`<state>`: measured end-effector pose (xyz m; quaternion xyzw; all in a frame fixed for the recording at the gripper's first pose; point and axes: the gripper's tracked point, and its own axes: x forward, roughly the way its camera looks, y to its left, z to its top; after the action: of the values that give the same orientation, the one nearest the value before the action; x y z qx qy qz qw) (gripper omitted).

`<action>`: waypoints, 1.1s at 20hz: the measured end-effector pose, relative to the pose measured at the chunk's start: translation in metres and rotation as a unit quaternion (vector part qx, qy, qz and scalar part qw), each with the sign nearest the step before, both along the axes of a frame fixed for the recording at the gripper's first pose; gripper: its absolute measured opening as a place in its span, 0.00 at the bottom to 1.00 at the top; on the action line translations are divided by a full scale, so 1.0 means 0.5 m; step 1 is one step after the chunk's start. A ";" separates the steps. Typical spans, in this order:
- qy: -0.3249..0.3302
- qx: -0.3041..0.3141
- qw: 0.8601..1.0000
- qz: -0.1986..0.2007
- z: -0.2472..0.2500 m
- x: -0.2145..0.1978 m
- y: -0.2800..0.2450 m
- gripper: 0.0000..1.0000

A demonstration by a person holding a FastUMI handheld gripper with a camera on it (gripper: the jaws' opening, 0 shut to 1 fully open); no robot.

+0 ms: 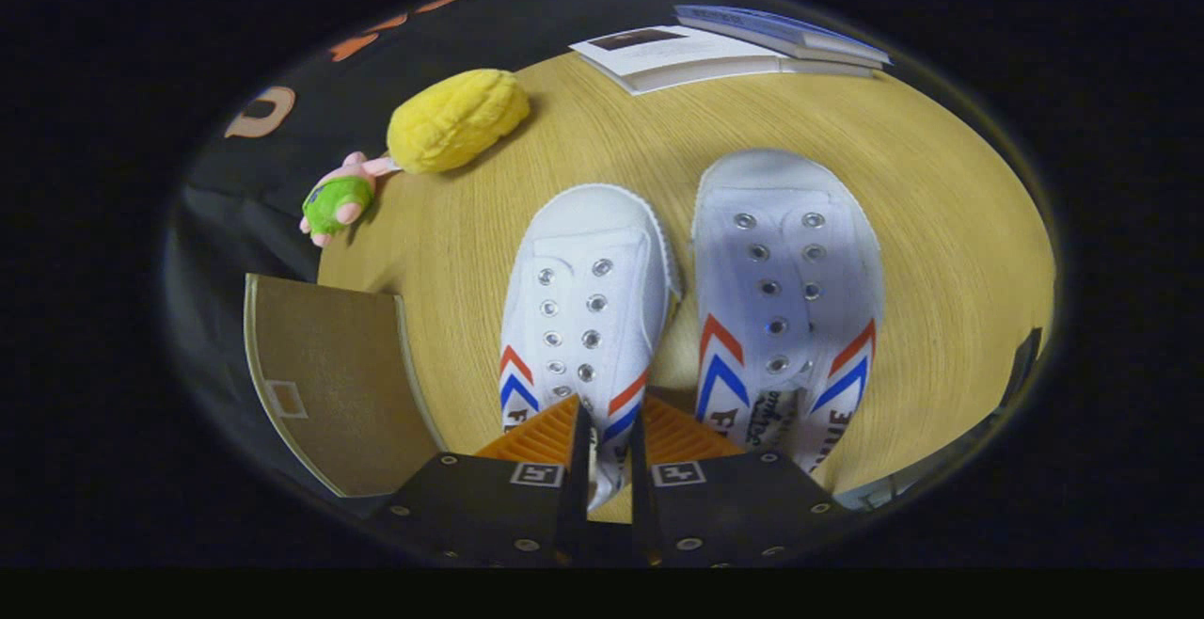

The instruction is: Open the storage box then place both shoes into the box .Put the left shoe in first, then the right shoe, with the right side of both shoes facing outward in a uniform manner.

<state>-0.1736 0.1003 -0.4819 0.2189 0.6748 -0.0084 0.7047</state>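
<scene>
Two white canvas shoes with red and blue chevrons lie side by side on the round wooden table point(950, 224), toes pointing away from me. The left shoe point(583, 299) is just ahead of the fingers, and the right-hand wall of its opening runs down between them. My gripper point(609, 420) is shut on that wall, both fingers pressing on it. The right shoe point(785, 271) sits beside it, a little to the right of the fingers and untouched. A brown flat panel point(329, 393), seemingly the storage box lid, lies to the left of the fingers; the box's inside is hidden.
A yellow plush toy point(458, 120) and a small pink-and-green plush point(337, 200) lie at the table's far left rim. Two books point(724, 50) rest at the far edge beyond the shoes. Bare wood stretches to the right of the right shoe.
</scene>
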 end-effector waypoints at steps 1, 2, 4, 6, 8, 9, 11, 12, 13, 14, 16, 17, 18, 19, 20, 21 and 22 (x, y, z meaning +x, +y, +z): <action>-0.004 0.009 1.000 -0.008 -0.002 0.002 0.005 0.16; -0.009 0.014 1.000 -0.016 0.005 0.006 0.008 0.11; -0.029 0.027 0.999 -0.032 0.025 0.022 0.019 0.10; -0.044 0.055 0.996 -0.050 0.053 0.041 0.040 0.09; -0.063 0.079 0.993 -0.062 0.090 0.066 0.060 0.08; -0.075 0.085 0.991 -0.066 0.112 0.080 0.067 0.08; -0.111 0.099 0.987 -0.062 0.173 0.111 0.085 0.08; -0.127 0.109 0.984 -0.061 0.205 0.126 0.098 0.08; -0.140 0.120 0.981 -0.056 0.236 0.141 0.113 0.08; -0.155 0.128 0.978 -0.049 0.267 0.154 0.125 0.08; -0.182 0.137 0.973 -0.030 0.319 0.180 0.159 0.08; -0.190 0.142 0.971 -0.016 0.340 0.189 0.177 0.08; -0.197 0.146 0.969 -0.001 0.360 0.193 0.199 0.08; -0.203 0.150 0.968 0.015 0.375 0.196 0.219 0.08; -0.209 0.153 0.965 0.035 0.389 0.194 0.241 0.08; -0.213 0.154 0.963 0.053 0.396 0.194 0.262 0.08; -0.216 0.155 0.961 0.072 0.400 0.189 0.285 0.08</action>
<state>-0.0792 0.2426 -0.2819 0.2729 0.5136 0.1941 0.7900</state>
